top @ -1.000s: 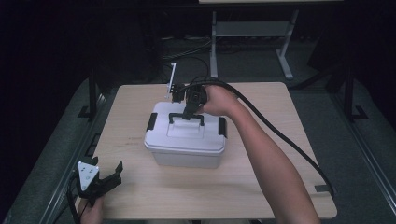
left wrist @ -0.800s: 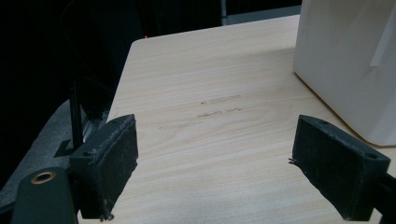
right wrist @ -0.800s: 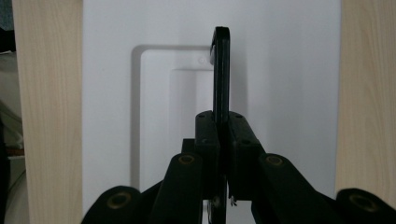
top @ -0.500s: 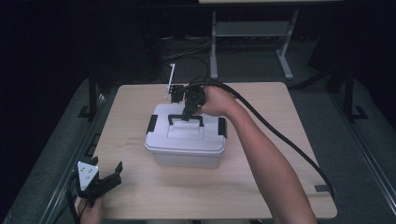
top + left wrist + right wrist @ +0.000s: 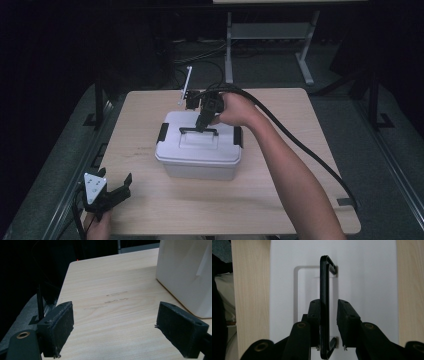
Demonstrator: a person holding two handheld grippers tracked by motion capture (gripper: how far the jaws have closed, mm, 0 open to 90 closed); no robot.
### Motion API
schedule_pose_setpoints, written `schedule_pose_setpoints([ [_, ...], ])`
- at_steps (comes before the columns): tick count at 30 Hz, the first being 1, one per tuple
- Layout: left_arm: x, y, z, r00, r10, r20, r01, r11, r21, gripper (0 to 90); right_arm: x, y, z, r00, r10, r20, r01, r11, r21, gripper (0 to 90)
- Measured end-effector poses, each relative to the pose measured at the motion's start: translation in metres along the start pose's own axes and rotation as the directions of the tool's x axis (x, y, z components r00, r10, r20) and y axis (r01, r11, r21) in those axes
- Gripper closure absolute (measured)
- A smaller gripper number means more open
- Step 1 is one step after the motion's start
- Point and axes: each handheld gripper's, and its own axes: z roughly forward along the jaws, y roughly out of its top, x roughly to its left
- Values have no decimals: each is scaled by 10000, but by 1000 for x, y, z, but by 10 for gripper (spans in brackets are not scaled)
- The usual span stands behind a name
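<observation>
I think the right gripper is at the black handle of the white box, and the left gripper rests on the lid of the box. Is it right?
Not quite. The high view shows the left gripper at the table's near left corner, away from the white box. The right gripper is at the black handle.

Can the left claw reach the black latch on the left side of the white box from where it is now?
Probably yes. The left claw stands open near the table's front corner, and bare wood lies between it and the latch on the white box.
</observation>
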Motion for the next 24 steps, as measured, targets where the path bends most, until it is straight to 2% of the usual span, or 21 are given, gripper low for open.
schedule_pose_setpoints([
  [2,0,0,0,10000,7,-1,-7,10000,-3,136,2,-3,-4,9999,165,-32,-165,9998,-69,709],
  [9,-1,0,0,10000,45,9,-45,10000,19,135,5,-14,-13,9996,257,117,-254,9993,-274,646],
  [24,-2,0,1,10000,80,11,-80,10000,58,135,4,-40,-24,9965,728,414,-716,9970,-297,524],
])
